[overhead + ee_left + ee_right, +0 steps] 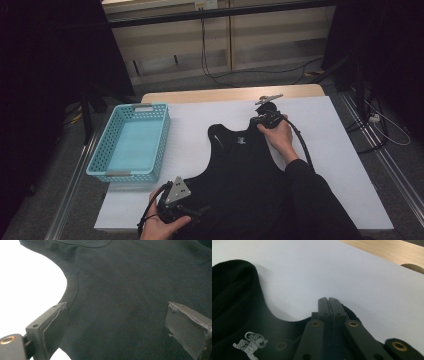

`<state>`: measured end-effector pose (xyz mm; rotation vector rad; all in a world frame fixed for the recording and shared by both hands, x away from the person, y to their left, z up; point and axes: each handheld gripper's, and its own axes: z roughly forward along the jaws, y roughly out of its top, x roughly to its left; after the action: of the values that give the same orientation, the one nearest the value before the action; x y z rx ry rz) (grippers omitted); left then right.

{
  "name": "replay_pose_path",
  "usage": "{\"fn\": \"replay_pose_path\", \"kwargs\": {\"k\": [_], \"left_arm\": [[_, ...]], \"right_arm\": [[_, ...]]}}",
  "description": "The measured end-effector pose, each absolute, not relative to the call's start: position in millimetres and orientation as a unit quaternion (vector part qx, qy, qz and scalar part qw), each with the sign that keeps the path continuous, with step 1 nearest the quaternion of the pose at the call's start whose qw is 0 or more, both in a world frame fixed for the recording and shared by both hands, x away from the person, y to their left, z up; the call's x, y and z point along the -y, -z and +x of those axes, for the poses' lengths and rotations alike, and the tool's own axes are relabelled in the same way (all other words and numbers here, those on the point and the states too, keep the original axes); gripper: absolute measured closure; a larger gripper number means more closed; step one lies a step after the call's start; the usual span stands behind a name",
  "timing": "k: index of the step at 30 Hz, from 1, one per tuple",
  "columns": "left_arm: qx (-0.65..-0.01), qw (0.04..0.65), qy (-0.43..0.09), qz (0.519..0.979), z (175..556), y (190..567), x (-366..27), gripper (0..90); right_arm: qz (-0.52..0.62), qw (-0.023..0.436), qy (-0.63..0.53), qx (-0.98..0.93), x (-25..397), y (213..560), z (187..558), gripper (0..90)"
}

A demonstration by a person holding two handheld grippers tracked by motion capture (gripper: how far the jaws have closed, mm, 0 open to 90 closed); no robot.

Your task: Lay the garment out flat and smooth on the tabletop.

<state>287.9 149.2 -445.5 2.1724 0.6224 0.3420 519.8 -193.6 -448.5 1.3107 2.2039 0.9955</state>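
- The right hand-held gripper [264, 119] reaches far across the worktop [325, 150], the sleeved forearm stretched over the black vest [235, 170]; its jaws are pressed together at the vest's far shoulder strap, and I cannot tell for sure whether cloth is pinched between them.
- The left hand-held gripper [192, 214] sits at the near edge, held low in the left hand [157, 227], its jaws spread wide apart over the vest's lower body, one jaw near the curved armhole hem.
- The vest lies flat in the middle of the worktop, neck away from the person; it is soft, matte, dark knit with a small silver print [250, 342] inside the neck.
- The worktop is covered in smooth white sheet, bare wood showing at the far edge.
- A light blue perforated plastic basket [131, 142] stands to the left, apart from the vest.
- Cables trail over the grey floor beyond.
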Motion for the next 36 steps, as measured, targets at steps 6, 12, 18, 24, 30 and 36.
{"fn": "replay_pose_path", "kwargs": {"k": [6,12,18,24,30,36], "left_arm": [[-0.249,0.418,-0.136,0.863,288.1,445.5,-150.2,6.0],[-0.249,0.417,-0.140,0.863,288.7,445.2,-150.9,6.0],[-0.249,0.417,-0.137,0.863,288.1,445.4,-150.0,6.0],[-0.248,0.415,-0.136,0.864,288.4,445.7,-150.1,6.0],[-0.246,0.415,-0.135,0.865,288.3,445.9,-149.9,6.1],[-0.242,0.413,-0.135,0.868,287.6,445.9,-149.4,6.2]], "right_arm": [[0.472,0.197,-0.339,-0.790,187.3,455.9,525.1,88.0],[0.457,0.206,-0.349,-0.792,180.0,448.0,517.2,74.7],[0.403,0.187,-0.382,-0.810,151.1,436.1,498.7,76.6],[0.360,0.165,-0.383,-0.835,110.2,448.1,489.6,79.3],[0.354,0.151,-0.393,-0.835,89.8,453.1,492.6,77.0],[0.350,0.149,-0.397,-0.835,75.9,449.5,495.9,75.7]]}}
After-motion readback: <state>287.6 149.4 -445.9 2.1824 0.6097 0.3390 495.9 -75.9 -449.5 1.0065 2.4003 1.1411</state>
